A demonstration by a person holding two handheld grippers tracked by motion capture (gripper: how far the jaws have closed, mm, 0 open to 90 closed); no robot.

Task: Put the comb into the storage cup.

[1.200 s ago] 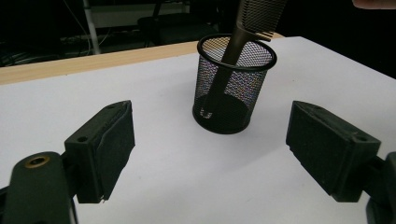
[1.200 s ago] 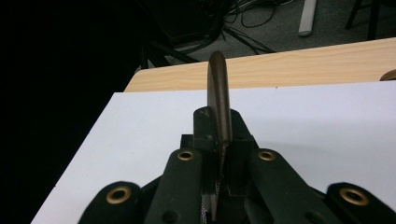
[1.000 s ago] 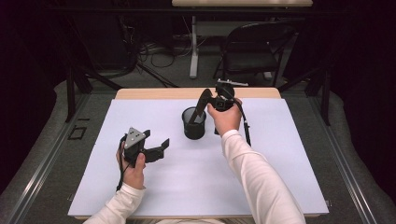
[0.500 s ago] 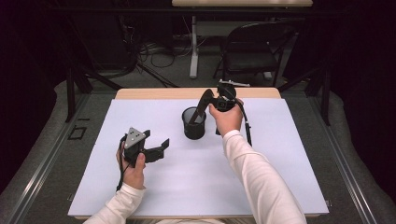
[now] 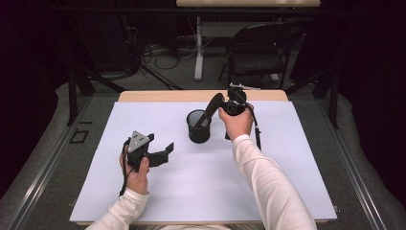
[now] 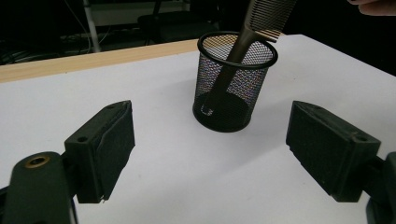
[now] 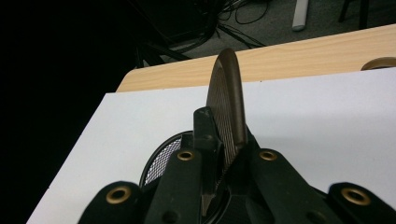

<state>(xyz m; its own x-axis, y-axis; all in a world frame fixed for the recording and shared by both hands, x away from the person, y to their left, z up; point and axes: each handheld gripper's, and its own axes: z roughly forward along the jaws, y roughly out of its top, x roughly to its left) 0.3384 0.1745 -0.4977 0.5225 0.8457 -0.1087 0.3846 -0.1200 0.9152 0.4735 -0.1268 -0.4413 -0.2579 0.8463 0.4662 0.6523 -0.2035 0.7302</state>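
White table (image 5: 143, 201), black mesh cup (image 5: 198, 127) near its far middle. Brown comb (image 6: 243, 32) leans handle-down in the cup, toothed end pinched by right gripper (image 7: 224, 154). Left gripper (image 6: 210, 154) spread, empty. Comb prob. light, stiff, slick plastic; grip flat across spine, not teeth.

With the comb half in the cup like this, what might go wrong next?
1. The comb leans on the rim of the mesh cup, handle end inside. Letting go now may leave it tilted and tip the light cup.
2. The right tongs are shut on the comb's toothed end; a sideways pull might drag the cup across the white sheet.
3. The left tongs rest open and apart, not steadying the cup.
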